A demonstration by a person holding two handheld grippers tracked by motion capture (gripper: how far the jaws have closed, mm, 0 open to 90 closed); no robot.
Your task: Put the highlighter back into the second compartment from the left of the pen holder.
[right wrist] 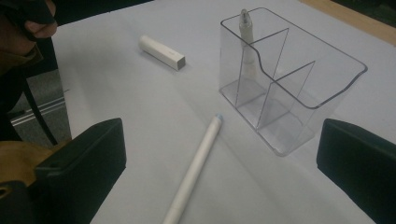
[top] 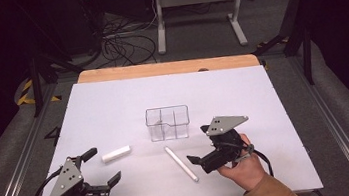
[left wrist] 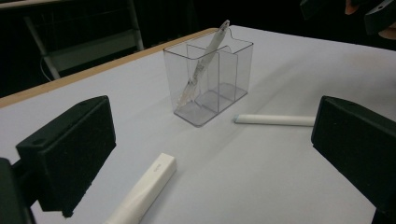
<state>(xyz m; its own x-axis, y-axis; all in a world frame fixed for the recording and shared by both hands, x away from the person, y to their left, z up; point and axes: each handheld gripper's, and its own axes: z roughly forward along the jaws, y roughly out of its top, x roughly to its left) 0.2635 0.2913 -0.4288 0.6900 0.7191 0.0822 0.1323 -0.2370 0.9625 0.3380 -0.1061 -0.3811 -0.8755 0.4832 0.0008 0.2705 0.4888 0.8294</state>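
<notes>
Jaws on both my grippers stand wide apart with nothing between them. My right gripper hovers just right of the long white pen; my left gripper sits near the worktop's front left corner.

Taking the clear three-compartment organizer as my landmark: the pen lies flat on the worktop just in front of it, long axis running diagonally, its pale blue tip pointing back toward the organizer and its other end toward me. A short white square-ended cap lies in front and to the left, well apart from the pen. One translucent pen leans tilted inside an end compartment.

I see a white worktop with a wooden back edge, grey carpet, cables and a white table frame behind.
</notes>
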